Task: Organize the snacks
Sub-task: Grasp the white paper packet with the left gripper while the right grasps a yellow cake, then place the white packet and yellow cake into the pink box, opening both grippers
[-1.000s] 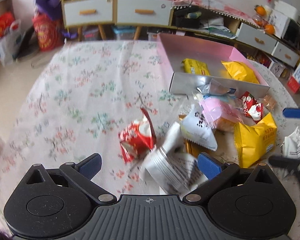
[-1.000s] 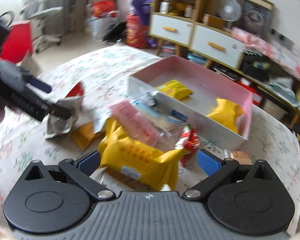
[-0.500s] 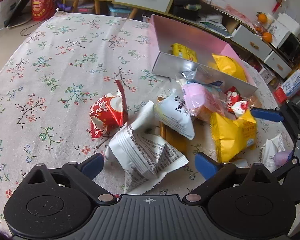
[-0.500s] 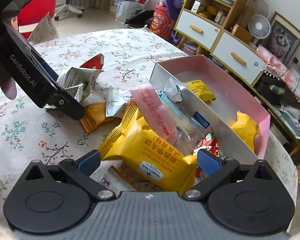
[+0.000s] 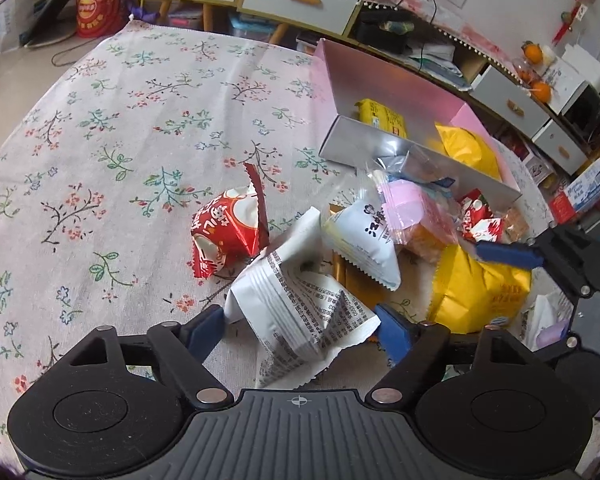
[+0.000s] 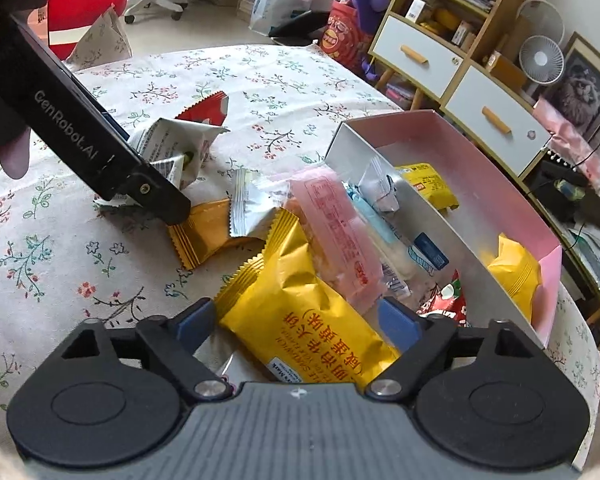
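Loose snack packets lie heaped on a floral tablecloth (image 5: 120, 128) beside a pink and silver box (image 5: 384, 146). My left gripper (image 5: 300, 322) straddles a white printed packet (image 5: 300, 312); its jaws are closing and the blue pads stand at the packet's edges without squeezing it. My right gripper (image 6: 296, 320) straddles a large yellow packet (image 6: 300, 312) in the same way, jaws closing. A red packet (image 5: 224, 232), a white pouch (image 5: 360, 236) and a pink packet (image 6: 336, 224) lie close by. The box (image 6: 440, 216) holds two yellow packets.
A gold packet (image 6: 204, 236) lies under the left gripper's body (image 6: 100, 148). Beyond the table stand white drawers (image 6: 452, 72), a fan (image 6: 540, 56), shelves, a red chair (image 6: 88, 4) and bags on the floor. The cloth to the left of the heap is bare.
Both cameras have steadied and come closer over the heap. The jaws of each gripper have narrowed around its packet, the white one on the left and the yellow one on the right.
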`<act>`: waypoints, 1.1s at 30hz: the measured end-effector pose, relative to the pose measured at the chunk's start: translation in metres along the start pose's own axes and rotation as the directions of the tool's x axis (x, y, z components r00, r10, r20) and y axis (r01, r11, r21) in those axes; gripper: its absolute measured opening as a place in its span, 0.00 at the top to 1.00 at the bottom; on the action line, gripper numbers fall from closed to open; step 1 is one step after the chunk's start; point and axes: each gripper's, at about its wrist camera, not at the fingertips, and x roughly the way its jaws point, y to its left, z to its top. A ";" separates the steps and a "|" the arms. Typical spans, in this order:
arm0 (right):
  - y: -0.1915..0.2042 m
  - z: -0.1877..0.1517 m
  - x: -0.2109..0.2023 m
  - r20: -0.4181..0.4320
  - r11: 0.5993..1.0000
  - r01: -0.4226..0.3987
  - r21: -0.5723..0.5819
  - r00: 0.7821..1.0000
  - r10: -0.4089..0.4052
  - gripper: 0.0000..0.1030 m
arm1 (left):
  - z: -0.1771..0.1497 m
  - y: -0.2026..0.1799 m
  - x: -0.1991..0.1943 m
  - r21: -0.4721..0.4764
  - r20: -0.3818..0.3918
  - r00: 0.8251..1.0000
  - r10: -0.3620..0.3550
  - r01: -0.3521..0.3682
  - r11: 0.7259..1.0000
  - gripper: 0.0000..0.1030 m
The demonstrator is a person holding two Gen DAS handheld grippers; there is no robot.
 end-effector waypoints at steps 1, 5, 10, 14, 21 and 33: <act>0.000 0.001 0.000 0.001 1.000 0.000 0.004 1.000 0.000 0.27 | 0.000 0.000 -0.001 -0.004 0.002 1.000 -0.005 0.005 1.000 0.24; 0.000 0.003 -0.003 0.001 0.999 0.002 0.037 1.000 -0.002 0.35 | 0.000 -0.001 -0.001 -0.012 0.003 1.000 -0.007 0.007 1.000 0.30; 0.000 0.009 -0.014 0.016 0.998 0.004 0.067 1.000 -0.005 0.63 | -0.002 -0.007 -0.003 0.030 0.008 1.000 0.005 -0.005 1.000 0.35; -0.003 0.010 -0.019 0.012 0.995 0.003 0.096 1.000 -0.004 0.72 | -0.003 -0.006 -0.008 0.042 0.016 1.000 0.009 -0.010 0.999 0.38; -0.004 0.004 -0.022 0.008 0.998 -0.035 0.058 0.999 0.035 0.43 | -0.008 -0.001 -0.014 0.061 0.013 1.000 -0.006 0.005 0.998 0.39; 0.004 -0.007 -0.004 -0.067 0.988 0.091 -0.128 0.993 -0.100 0.56 | -0.014 -0.015 -0.011 0.127 -0.016 0.999 -0.046 0.047 0.991 0.39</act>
